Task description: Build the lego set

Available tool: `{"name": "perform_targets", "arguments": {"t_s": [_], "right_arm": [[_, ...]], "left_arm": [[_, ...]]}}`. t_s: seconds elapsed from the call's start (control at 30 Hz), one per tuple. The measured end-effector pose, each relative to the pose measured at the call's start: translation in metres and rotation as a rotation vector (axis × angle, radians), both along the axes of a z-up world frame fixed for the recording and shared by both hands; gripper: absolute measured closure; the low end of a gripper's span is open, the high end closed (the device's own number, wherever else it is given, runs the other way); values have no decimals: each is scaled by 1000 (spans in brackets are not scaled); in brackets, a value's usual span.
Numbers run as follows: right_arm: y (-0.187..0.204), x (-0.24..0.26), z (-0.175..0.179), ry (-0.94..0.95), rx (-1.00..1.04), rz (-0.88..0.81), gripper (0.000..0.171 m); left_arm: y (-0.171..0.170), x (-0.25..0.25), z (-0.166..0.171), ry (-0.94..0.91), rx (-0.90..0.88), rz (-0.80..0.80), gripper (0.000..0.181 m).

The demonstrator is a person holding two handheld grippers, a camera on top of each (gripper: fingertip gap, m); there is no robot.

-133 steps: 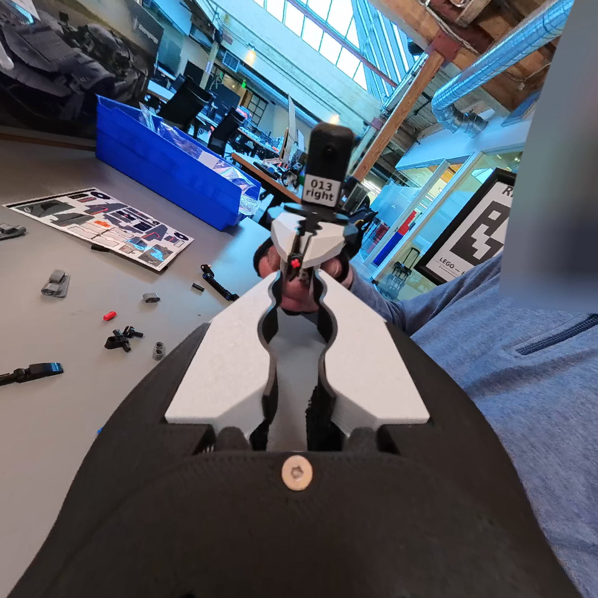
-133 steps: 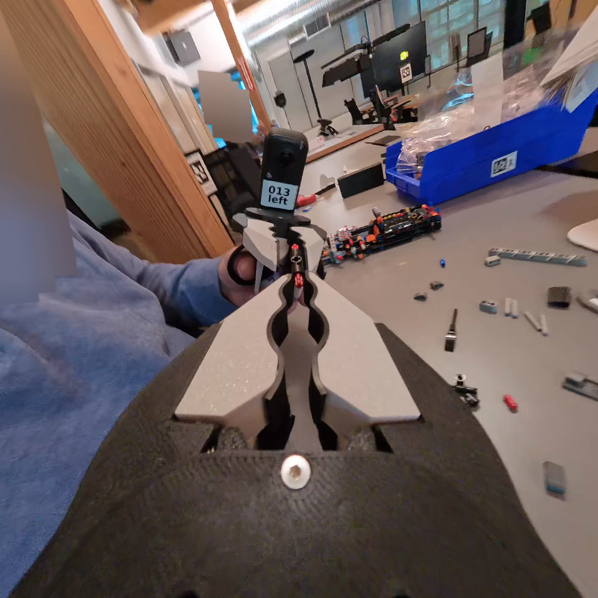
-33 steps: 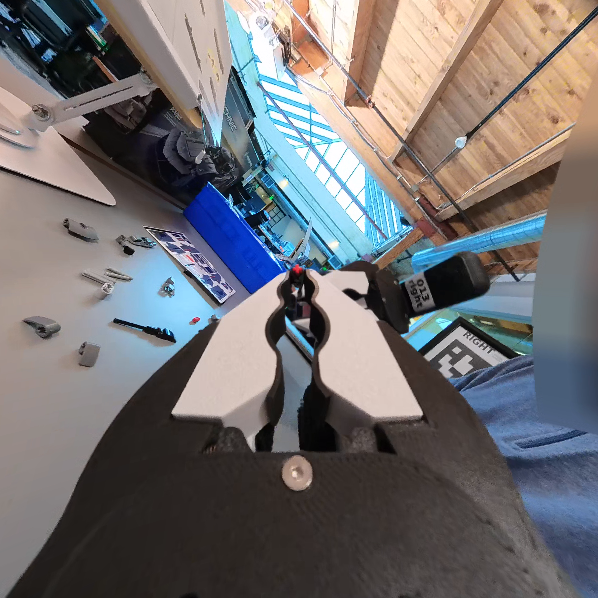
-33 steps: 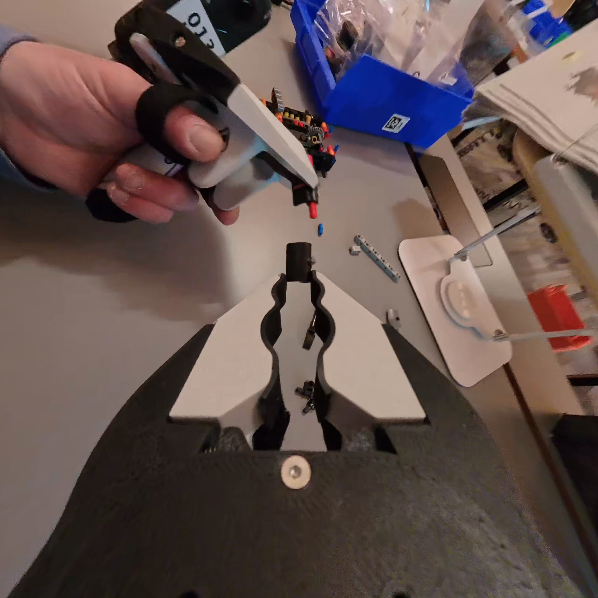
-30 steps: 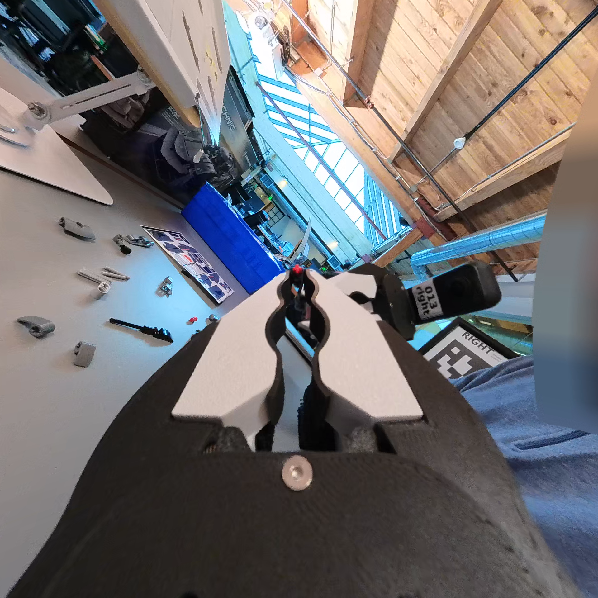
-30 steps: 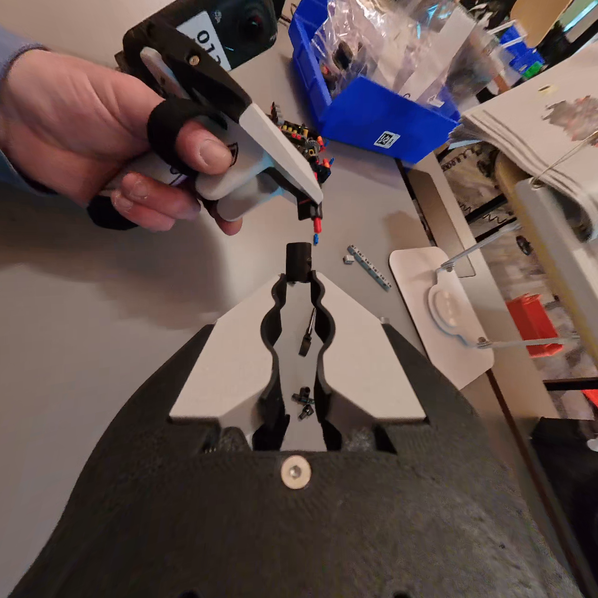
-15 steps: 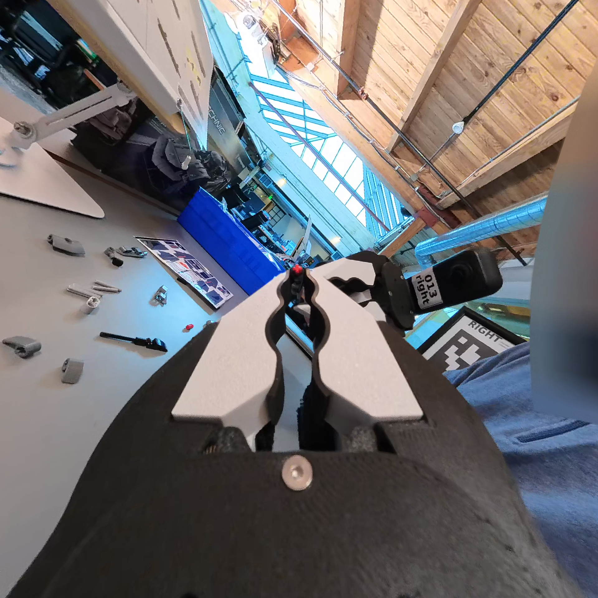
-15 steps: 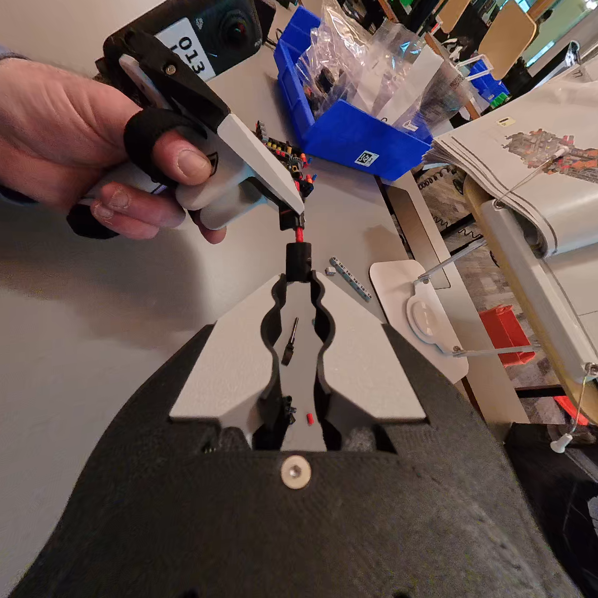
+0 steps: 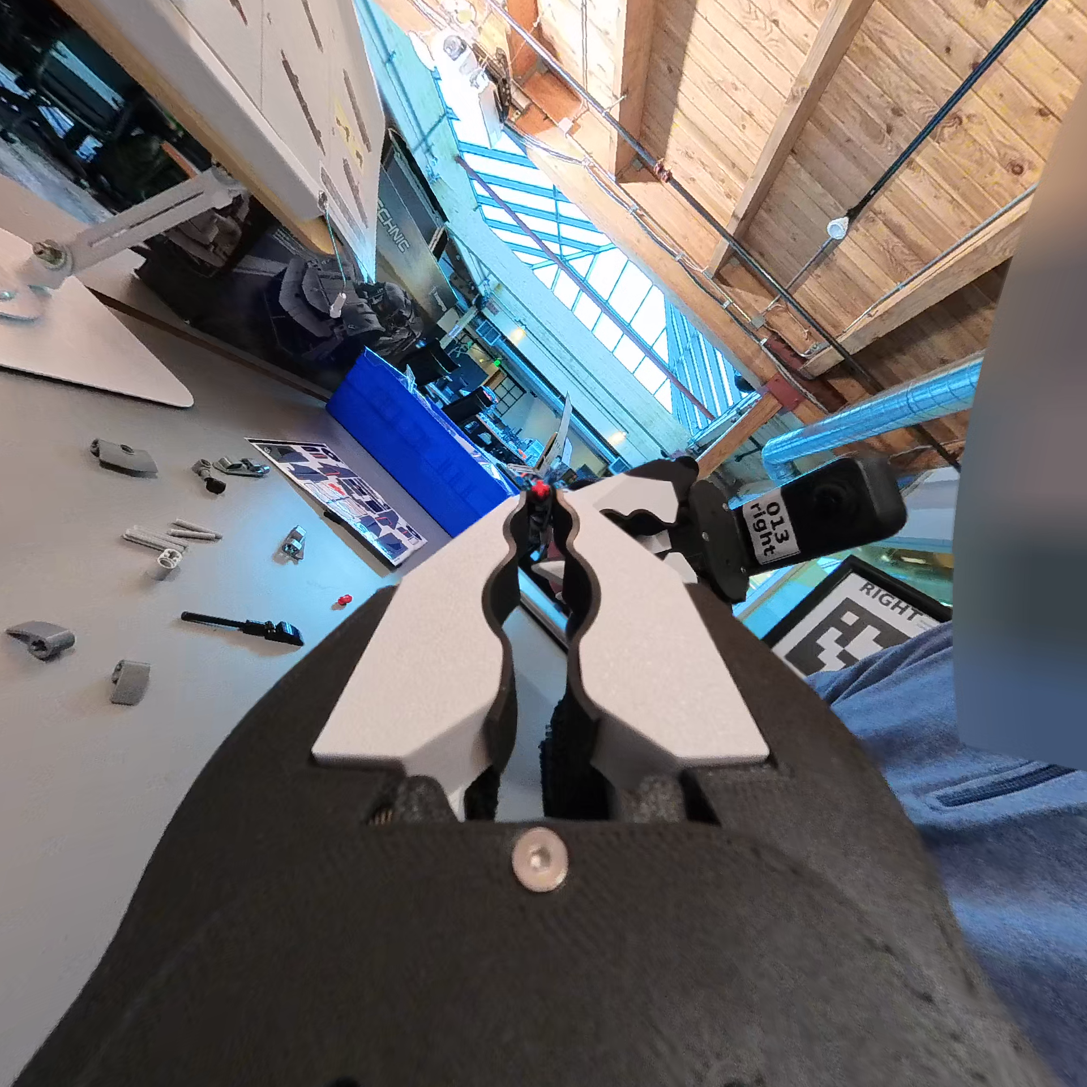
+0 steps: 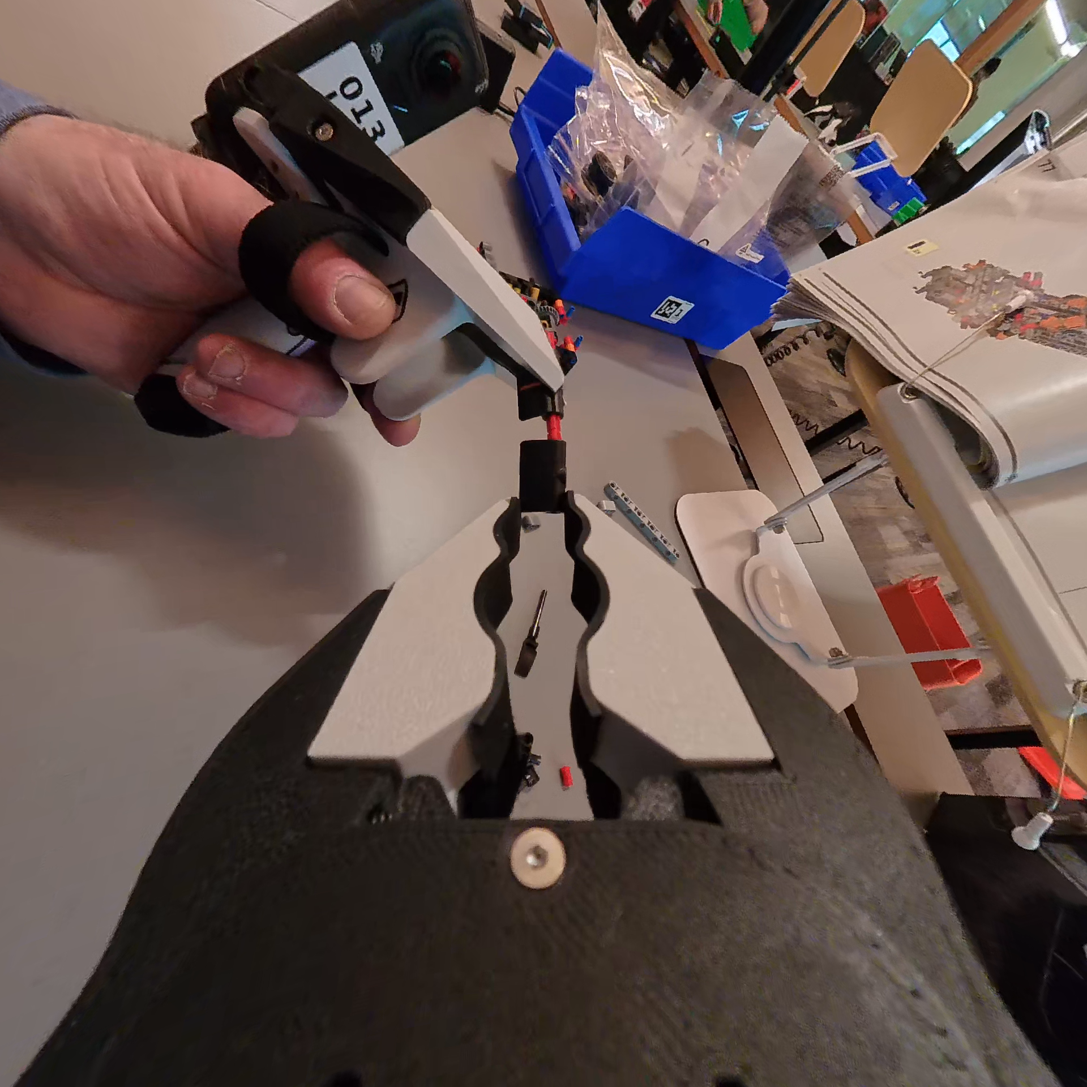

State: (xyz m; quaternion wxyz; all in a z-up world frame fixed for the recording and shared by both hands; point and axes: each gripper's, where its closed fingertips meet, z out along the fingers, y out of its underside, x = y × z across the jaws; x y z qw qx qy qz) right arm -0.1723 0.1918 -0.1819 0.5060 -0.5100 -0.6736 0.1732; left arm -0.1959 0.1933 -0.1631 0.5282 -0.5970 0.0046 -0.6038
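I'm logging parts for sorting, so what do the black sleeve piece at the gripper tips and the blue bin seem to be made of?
The black sleeve piece, pinched at the right hand-held gripper tips, looks like moulded hard plastic: smooth, faintly glossy, crisp edges. The blue bin also looks like rigid plastic, uniform in colour with a soft sheen and thick moulded walls.

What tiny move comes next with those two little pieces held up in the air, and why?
Probably push the two together along their shared line. The left gripper holds a small black piece with a red pin sticking out, and that pin's tip already meets the black connector pinched by the right gripper, with red still showing between them.
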Motion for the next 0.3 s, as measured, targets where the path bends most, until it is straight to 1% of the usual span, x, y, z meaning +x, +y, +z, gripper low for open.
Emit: {"name": "perform_targets", "arguments": {"t_s": [0.3], "right_arm": [[-2,-3,4,-23,101,-17,160]], "left_arm": [[-1,-3,2,42,7,29,176]]}}
